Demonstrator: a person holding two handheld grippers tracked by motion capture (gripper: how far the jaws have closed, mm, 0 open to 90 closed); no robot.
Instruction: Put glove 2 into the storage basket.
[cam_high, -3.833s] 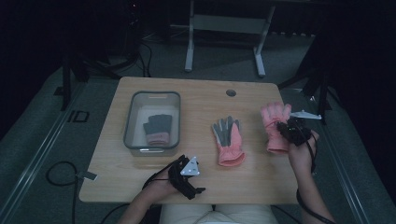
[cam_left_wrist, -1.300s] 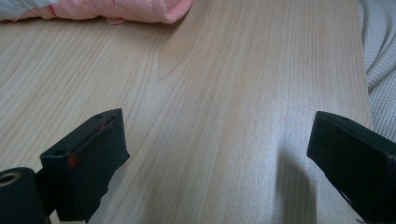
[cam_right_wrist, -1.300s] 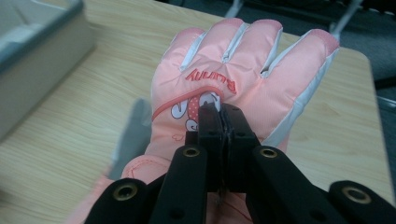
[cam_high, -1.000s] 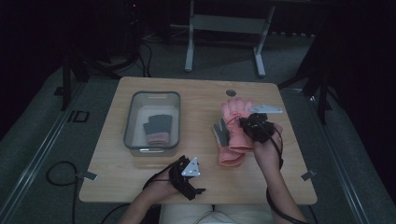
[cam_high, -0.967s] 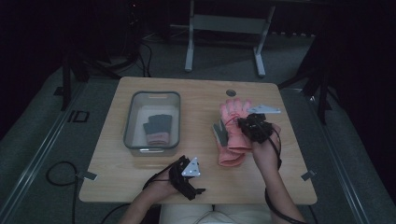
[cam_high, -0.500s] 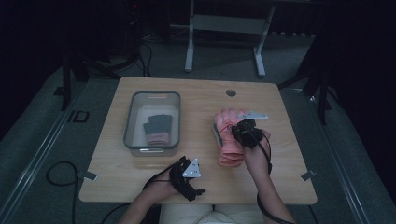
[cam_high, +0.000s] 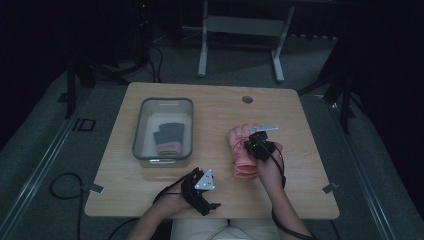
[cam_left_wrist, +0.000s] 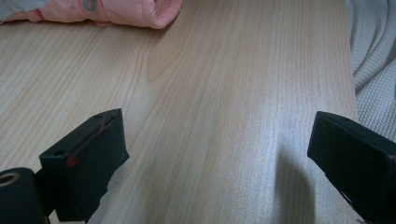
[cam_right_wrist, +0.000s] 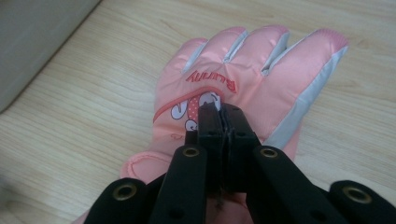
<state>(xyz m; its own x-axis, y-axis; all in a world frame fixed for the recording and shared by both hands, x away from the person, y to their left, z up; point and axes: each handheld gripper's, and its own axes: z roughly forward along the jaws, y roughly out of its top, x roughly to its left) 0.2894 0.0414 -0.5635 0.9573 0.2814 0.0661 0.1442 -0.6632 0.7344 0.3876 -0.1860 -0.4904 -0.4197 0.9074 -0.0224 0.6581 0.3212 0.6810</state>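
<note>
We had the right gripper (cam_right_wrist: 223, 112) pinched tight on the pink glove (cam_right_wrist: 243, 88), which lay on the table (cam_high: 300, 150) right of the clear bin (cam_high: 141, 131). Our left gripper (cam_left_wrist: 219, 154) rested spread wide on bare wood.

Black tools (cam_right_wrist: 223, 122) (brass-ringed screw holes), trailing cables

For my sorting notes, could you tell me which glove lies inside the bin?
The dark grey glove with the pink cuff; the pink gloves lie on the table.
</note>
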